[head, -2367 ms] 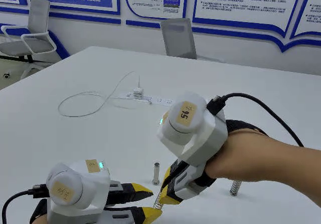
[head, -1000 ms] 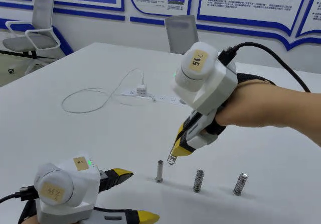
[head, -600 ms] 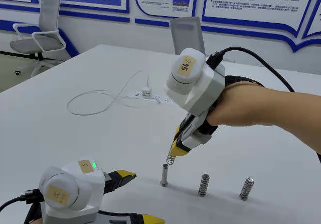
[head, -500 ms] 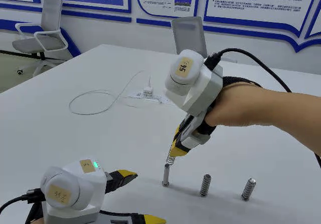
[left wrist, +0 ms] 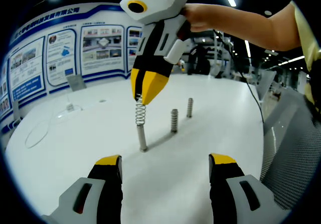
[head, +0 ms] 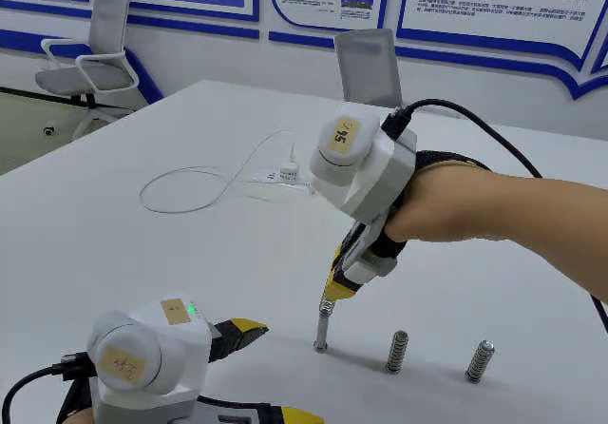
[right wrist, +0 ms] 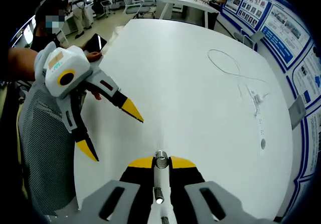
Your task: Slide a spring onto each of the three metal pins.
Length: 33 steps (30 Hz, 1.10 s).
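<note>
Right gripper (head: 339,289) pointing down, jaws closed, forearm extended, left gripper (left wrist: 165,159) low, jaws spread wide

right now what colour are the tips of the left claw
Yellow, with black just behind them; clearest on the left claw in the left gripper view.

Right tool (left wrist: 142,96) holds a spring (left wrist: 140,113) over the pin (left wrist: 143,137).
</note>
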{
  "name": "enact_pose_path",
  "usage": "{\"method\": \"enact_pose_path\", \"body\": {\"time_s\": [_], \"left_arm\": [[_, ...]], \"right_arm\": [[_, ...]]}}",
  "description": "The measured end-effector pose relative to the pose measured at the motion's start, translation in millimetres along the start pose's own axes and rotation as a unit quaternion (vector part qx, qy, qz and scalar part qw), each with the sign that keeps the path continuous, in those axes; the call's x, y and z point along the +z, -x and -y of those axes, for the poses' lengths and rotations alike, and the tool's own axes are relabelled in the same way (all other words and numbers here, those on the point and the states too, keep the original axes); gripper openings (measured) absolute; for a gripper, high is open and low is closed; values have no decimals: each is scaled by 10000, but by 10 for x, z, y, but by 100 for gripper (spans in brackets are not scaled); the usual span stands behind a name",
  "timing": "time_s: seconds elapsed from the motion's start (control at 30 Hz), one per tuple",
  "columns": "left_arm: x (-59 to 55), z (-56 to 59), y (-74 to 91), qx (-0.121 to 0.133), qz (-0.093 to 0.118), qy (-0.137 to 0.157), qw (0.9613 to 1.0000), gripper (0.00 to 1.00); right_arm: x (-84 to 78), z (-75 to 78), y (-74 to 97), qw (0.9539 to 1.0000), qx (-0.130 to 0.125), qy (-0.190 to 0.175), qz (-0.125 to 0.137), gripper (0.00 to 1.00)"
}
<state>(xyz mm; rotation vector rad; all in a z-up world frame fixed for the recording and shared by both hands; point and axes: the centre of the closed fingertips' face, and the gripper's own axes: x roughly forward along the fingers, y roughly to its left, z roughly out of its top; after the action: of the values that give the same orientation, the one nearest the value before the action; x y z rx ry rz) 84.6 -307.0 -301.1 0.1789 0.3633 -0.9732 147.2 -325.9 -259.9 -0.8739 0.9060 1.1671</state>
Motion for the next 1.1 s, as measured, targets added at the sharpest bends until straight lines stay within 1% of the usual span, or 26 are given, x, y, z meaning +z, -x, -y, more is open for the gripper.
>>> {"method": "enact_pose_path", "body": {"time_s": [0.17,0.43,0.8,1.1], "left_arm": [[1,0,-9,-5,-4,3,10000,72],[14,13,-29,-35,6,-2,10000,72],[-5,12,-30,-39,-23,17,10000,72],[-25,-1,-22,-20,-39,48,10000,71]], "right_arm": [[3,9,-37,10000,26,-12,-32,12],[-16,12,-129,9998,115,-45,-182,12],[-83,-7,-290,9990,230,-113,-379,12],[-129,-31,-429,9984,293,-166,-459,12]]}}
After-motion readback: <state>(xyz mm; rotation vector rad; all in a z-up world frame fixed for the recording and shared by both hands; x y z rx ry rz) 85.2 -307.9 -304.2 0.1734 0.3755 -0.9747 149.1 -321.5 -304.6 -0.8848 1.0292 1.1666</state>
